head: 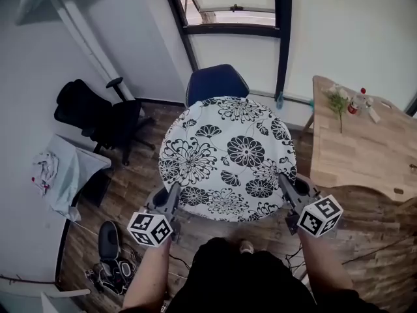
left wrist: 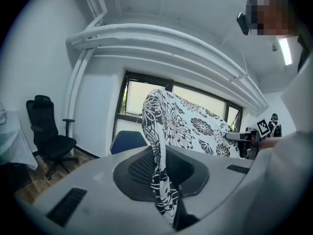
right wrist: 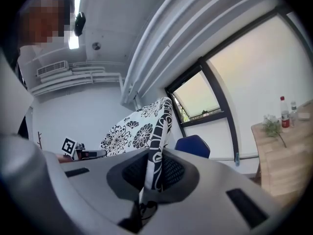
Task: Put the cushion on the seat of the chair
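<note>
A round white cushion [head: 226, 156] with black flower print hangs in the air, held flat between both grippers. My left gripper [head: 173, 199] is shut on its near left edge, my right gripper [head: 285, 186] shut on its near right edge. Beyond and beneath it stands a blue chair [head: 216, 82]; only the backrest shows, the seat is hidden under the cushion. In the left gripper view the cushion's edge [left wrist: 160, 170] runs between the jaws, the blue chair [left wrist: 128, 141] behind. In the right gripper view the cushion [right wrist: 155, 155] is pinched likewise, with the chair [right wrist: 193, 145] behind.
A wooden table [head: 361, 142] with a bottle [head: 356, 101] and a small plant stands at the right. A black office chair [head: 98, 116] is at the left, a white-covered stand [head: 68, 171] below it. Window frame [head: 234, 28] and wall lie ahead. Cables and clutter are on the floor near my feet.
</note>
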Motion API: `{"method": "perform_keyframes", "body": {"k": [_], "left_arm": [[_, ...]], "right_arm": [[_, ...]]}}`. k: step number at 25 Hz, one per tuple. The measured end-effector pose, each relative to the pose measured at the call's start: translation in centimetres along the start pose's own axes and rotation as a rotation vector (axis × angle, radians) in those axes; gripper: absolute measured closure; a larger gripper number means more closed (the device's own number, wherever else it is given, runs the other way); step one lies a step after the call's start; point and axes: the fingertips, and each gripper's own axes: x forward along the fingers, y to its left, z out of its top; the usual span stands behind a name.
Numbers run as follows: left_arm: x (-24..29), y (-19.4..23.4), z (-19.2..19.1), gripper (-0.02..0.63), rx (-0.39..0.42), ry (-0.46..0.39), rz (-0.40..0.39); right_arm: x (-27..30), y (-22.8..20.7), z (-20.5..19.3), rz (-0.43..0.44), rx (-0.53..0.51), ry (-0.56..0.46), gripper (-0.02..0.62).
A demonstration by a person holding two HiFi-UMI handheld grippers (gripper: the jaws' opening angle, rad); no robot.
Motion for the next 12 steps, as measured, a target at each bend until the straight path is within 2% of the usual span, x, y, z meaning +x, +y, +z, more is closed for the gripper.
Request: {"method": "perform_keyframes", "body": {"k": [3,7,12], "left_arm": [[0.0,-0.5,-0.7,0.575,0.002,0.007,0.012],[0.2,-0.1,-1.2,0.575,-0.01,-0.029,0.058],[-0.8,-2.1,-1.3,0.575,0.007,-0.033,0.095]], "right_arm": [[0.2,-0.4,-0.4,0.015,0.014,0.017,0.561],[0.4,-0.9,-0.4,0.048,0.017,0.009,0.561],[0.1,-1.4,0.4,0.098,0.016,0.005,0.561]]}}
